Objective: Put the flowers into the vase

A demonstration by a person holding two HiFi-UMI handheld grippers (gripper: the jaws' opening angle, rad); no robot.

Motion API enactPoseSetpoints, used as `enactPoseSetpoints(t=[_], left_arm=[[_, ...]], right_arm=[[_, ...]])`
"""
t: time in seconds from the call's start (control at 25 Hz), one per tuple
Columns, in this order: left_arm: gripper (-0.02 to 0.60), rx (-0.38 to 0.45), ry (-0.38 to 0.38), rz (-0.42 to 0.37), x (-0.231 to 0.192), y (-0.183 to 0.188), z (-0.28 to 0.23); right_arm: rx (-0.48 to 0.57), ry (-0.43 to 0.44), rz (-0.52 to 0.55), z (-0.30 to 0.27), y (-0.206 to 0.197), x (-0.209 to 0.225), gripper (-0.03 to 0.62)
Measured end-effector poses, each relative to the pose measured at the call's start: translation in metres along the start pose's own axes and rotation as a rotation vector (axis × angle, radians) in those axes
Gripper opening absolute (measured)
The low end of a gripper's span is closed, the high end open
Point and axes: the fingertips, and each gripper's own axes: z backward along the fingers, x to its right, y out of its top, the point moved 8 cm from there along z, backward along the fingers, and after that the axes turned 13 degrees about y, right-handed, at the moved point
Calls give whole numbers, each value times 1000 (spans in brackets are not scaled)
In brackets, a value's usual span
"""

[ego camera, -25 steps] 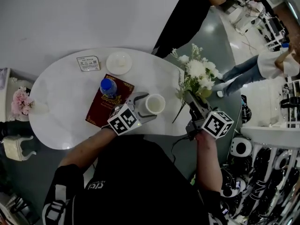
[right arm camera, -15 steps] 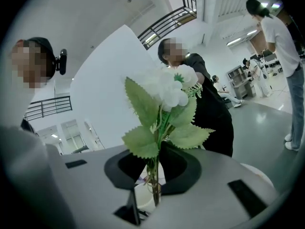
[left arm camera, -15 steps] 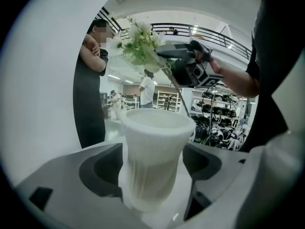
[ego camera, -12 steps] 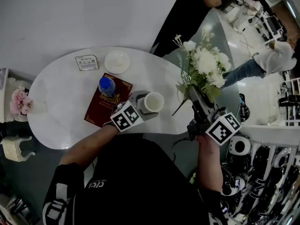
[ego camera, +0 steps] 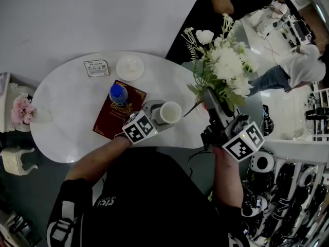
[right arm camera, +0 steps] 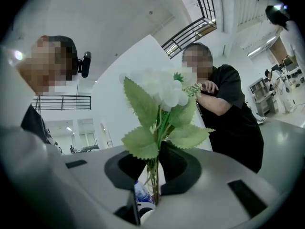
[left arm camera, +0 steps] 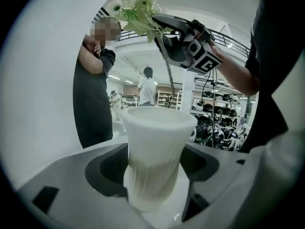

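- Fingers of the right gripper are pinched tight on the green stems of the flowers. They grip low on the bunch, with leaves and white blooms fanning out above.
- Over at the vase, the left gripper has its fingers pressed against both sides of the ribbed white body. It holds the vase upright on the white table.
- That vase hasn't budged in the last second, and neither has the clamp on it.
- What has changed is the bunch. A second ago it hung lower and further to the right of the vase, its stems trailing down toward the table edge.
- Now it has come up and swung in, and the blooms ride high, above and to the right of the vase.
- Watch the stem ends: they point down just beside the vase's right rim, very close to it but not inside.
- From the left gripper view, the stem slants down toward the far edge of the rim.
- So the flowers are out of the vase, carried in the air, and the gap is closing.
- To my eye this is the line-up. The stem tips need to get over the open mouth and then sink in while the other gripper steadies the vase.
- A blue-capped bottle and a red book sit left of the vase, on the side away from the incoming stems.
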Motion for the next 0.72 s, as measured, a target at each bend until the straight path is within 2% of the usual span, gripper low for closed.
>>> enactPoseSetpoints(t=[0.48, 0.72], left_arm=[[339, 6, 1, 3, 4, -4, -3], [339, 7, 2, 6, 3, 0, -3]], right_arm=[[15, 119, 62, -20, -19, -19, 87], [10, 149, 83, -27, -21, -23, 87]])
